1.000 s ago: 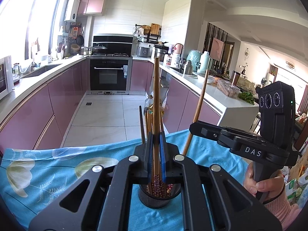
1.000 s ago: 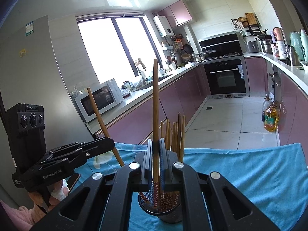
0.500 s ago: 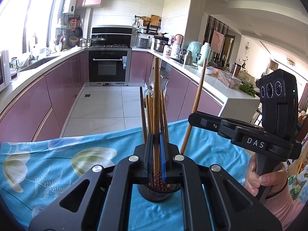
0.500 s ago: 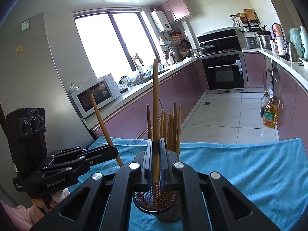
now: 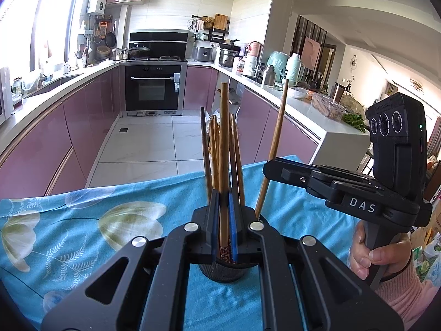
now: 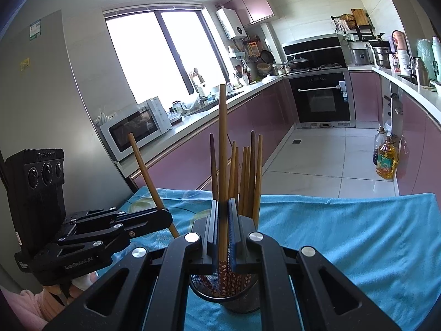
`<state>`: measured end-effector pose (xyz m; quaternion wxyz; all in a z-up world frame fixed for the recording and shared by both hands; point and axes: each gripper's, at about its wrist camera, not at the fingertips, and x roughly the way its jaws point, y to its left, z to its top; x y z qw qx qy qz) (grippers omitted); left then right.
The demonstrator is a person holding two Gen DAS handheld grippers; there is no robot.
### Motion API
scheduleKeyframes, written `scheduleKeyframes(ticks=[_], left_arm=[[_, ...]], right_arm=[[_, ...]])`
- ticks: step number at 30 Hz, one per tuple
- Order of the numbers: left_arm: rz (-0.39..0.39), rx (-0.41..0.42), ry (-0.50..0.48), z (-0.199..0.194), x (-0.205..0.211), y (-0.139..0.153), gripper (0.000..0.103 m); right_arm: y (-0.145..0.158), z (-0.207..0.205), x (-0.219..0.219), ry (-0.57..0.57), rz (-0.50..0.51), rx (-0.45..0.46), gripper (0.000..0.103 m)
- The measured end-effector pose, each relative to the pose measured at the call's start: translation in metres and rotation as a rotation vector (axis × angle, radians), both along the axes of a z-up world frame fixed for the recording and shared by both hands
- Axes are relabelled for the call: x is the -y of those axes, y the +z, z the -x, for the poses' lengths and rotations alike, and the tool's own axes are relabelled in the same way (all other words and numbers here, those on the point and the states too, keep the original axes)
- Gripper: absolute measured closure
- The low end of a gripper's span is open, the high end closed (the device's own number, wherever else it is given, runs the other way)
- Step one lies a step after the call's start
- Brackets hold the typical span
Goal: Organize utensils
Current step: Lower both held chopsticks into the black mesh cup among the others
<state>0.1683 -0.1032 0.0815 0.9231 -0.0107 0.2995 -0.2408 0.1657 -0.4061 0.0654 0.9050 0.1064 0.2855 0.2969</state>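
Across the near part of the scene a blue floral tablecloth is covering the table, and the dark mesh holder is standing on it, already carrying a cluster of chopsticks that are leaning against one another. Both tools are hovering over that holder at once. The left gripper is pinching one upright chopstick between narrow blue pads, its patterned lower end sitting just inside the rim; the right gripper is likewise clamping its own chopstick, whose patterned tip is dipping into the mesh. The likeliest trouble, as I judge it, is crowding: two gripper heads are working the same small opening, so one may be nudging the other or knocking the stick it carries askew. The holder looks light and is resting on loose cloth, so a sideways push from either stick against the rim could be tipping it or dragging the fabric. Releasing while a stick is tilted risks it catching on the standing cluster and springing out onto the cloth. The slender sticks may also be pivoting in the pads if they are bumped.
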Motion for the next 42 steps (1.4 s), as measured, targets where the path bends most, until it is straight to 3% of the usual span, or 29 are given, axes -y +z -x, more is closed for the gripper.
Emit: scheduleKeyframes(ticks=[42], left_arm=[[-0.007, -0.086, 0.014, -0.050, 0.001, -0.035, 0.095]], right_arm=[[-0.031, -0.023, -0.022, 0.014, 0.049, -0.093, 0.096]])
